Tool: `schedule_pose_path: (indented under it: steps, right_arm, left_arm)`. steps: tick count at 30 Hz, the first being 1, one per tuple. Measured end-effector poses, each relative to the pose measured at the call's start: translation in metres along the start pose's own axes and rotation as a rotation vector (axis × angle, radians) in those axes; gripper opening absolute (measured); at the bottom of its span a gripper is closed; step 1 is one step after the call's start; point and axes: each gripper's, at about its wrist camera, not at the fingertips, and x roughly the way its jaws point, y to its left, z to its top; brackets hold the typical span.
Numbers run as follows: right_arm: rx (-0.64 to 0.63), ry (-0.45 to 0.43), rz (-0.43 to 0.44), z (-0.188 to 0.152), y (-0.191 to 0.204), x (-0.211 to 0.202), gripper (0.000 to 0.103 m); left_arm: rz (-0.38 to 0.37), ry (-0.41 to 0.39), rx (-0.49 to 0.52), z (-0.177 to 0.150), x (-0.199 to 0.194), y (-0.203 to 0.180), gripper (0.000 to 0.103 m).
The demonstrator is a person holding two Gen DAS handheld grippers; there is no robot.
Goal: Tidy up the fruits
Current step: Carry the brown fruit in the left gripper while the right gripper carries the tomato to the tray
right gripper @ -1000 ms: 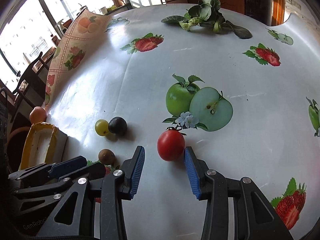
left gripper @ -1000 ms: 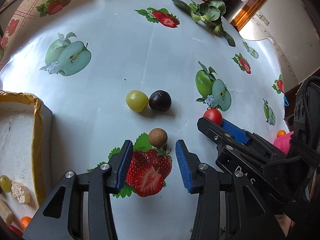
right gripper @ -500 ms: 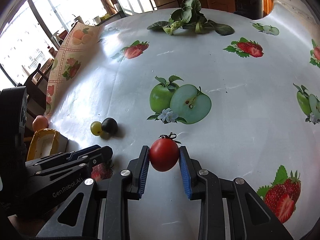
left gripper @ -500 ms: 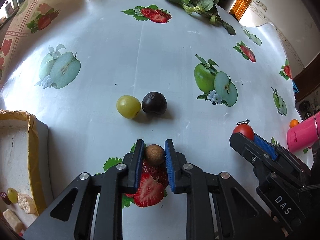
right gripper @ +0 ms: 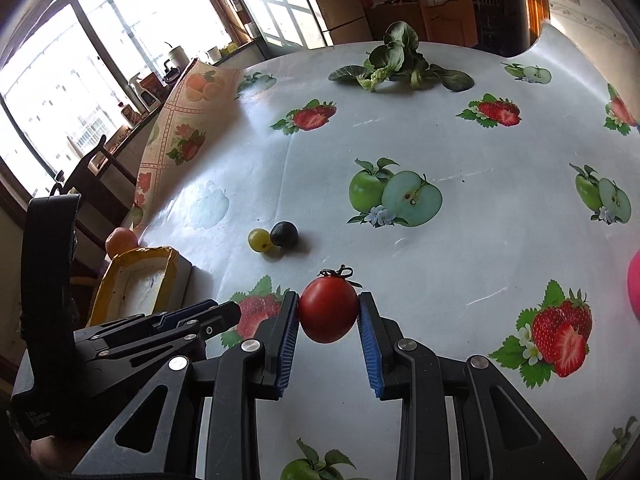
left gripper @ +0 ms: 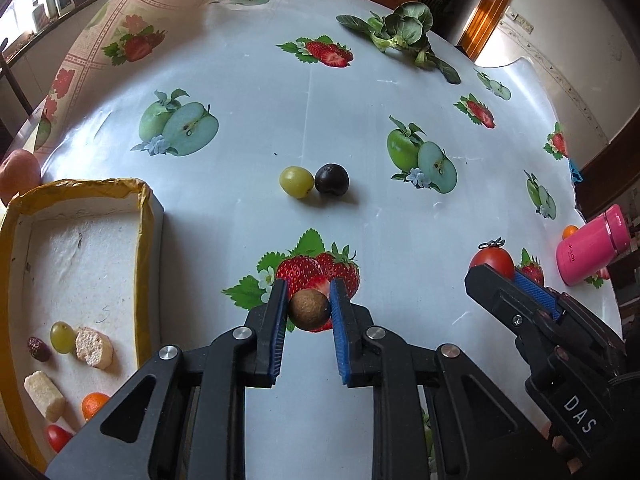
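Just right of the white foam tray with a yellow taped rim (left gripper: 150, 216), the left gripper (left gripper: 309, 307) is clamped across a small, light, firm-looking brown round fruit (left gripper: 309, 310), while farther right the right gripper (right gripper: 329, 312) squeezes a smooth, likely soft red cherry tomato (right gripper: 328, 309) at its widest part.

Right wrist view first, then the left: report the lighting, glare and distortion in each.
Right wrist view: windows blown out white, daylight sheen on the tablecloth, short shadow beside the dark fruit, strong fisheye bending at the edges. Left wrist view: softer, even light, faint shadow under the green grape, dark vignette corners, table edge curved.
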Motion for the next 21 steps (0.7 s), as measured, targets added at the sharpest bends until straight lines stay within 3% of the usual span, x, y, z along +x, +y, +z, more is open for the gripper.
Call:
schedule_pose_path:
  steps: [21]
  right_arm:
    - [-0.078,0.014,0.044,-0.039,0.071,-0.023,0.030]
  left_arm:
    - [0.015,-0.044,-0.051,-0.033,-0.052,0.048,0.018]
